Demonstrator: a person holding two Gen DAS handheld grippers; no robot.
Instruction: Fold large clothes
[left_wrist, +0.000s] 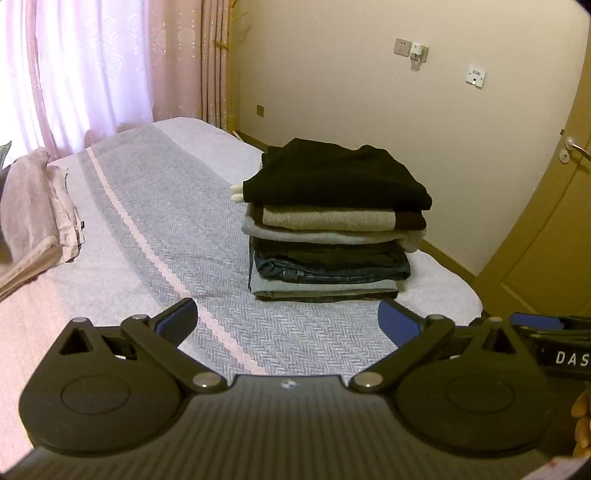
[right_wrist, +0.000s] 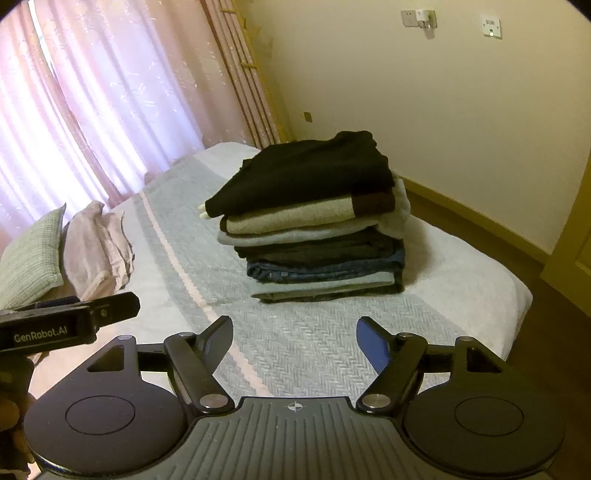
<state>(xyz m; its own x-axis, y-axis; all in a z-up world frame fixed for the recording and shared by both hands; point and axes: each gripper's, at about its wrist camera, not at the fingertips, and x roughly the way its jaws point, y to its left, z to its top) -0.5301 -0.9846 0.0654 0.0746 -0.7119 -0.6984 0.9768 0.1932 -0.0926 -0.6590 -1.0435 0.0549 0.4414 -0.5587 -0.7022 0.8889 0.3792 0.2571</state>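
Observation:
A stack of several folded clothes (left_wrist: 332, 236) (right_wrist: 314, 229) stands on the bed, with a black garment (left_wrist: 332, 177) (right_wrist: 306, 173) on top and jeans lower down. My left gripper (left_wrist: 288, 321) hangs open above the grey herringbone bedspread (left_wrist: 166, 229), well short of the stack, with nothing between its fingers. My right gripper (right_wrist: 295, 339) is open too, also in front of the stack and above the bedspread (right_wrist: 314, 332). Each gripper's body shows at the edge of the other's view.
Pink pillows (left_wrist: 33, 214) (right_wrist: 96, 247) and a green cushion (right_wrist: 29, 254) lie at the head of the bed on the left. Pink curtains (left_wrist: 92, 66) hang behind. A cream wall with sockets (left_wrist: 417, 51) and a door (left_wrist: 554, 221) stand on the right. The bed's edge (right_wrist: 517, 295) is near the stack.

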